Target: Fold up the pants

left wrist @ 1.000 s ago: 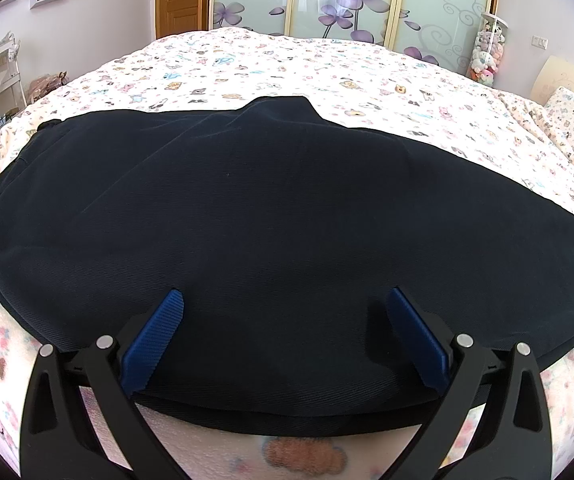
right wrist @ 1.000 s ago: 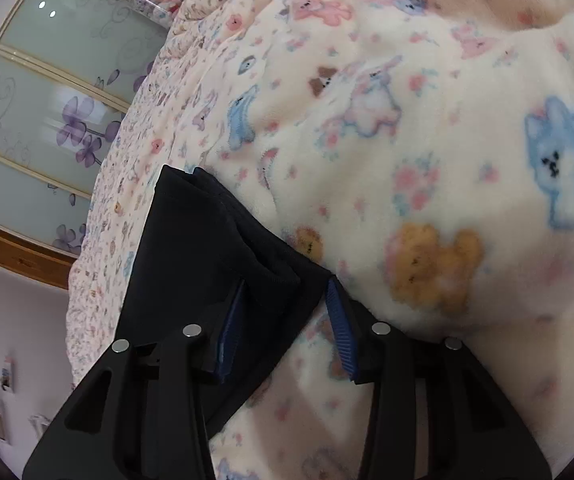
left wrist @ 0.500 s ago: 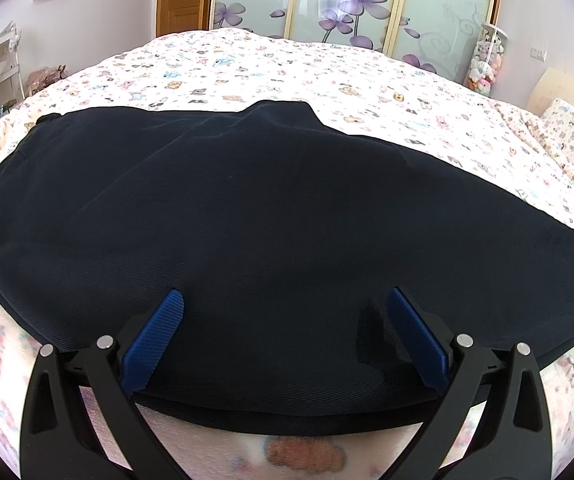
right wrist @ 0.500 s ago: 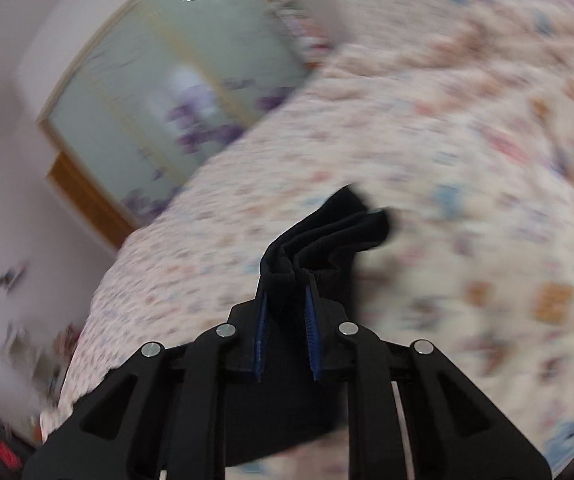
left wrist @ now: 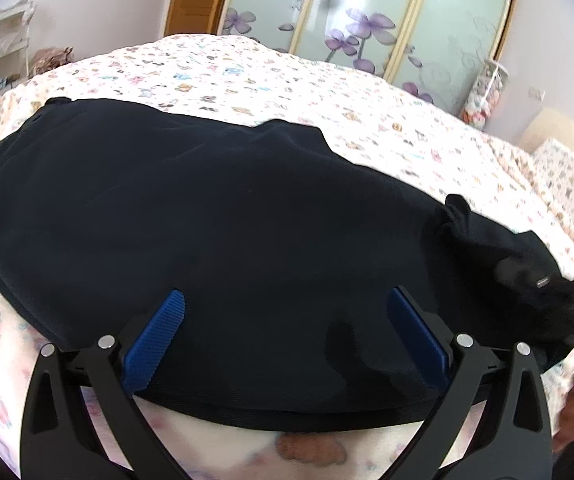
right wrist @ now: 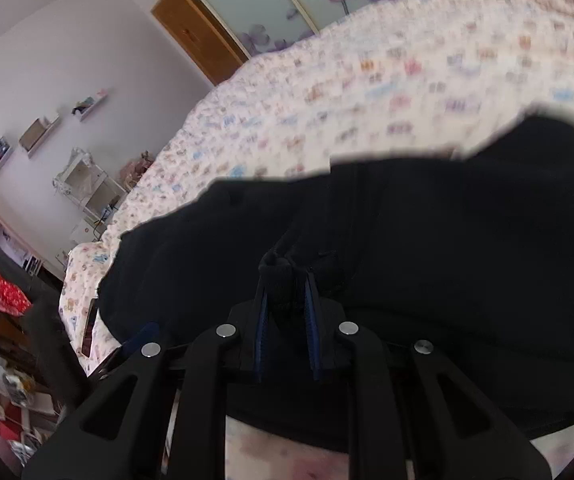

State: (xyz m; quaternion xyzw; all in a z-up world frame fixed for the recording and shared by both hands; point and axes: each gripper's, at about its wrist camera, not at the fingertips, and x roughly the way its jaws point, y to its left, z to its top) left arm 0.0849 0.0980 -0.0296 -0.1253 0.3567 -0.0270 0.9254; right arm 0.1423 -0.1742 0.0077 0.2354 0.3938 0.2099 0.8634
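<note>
Dark pants [left wrist: 215, 216] are spread flat across a bed [left wrist: 247, 68] with a cartoon-print cover, filling most of the left wrist view. The left gripper [left wrist: 285, 308] is held with its 2 blue pads wide apart over the near edge of the pants, nothing pinched between them. The right gripper [right wrist: 285, 280] is clamped tight on a bunched bit of the pants [right wrist: 447, 248], the fabric squeezed between its 2 pads above the spread cloth. In the left view the right gripper [left wrist: 543, 280] is seen blurred at the right edge, with raised fabric beside it. A wardrobe [left wrist: 367, 20] with flower-print doors is seen behind the bed.
</note>
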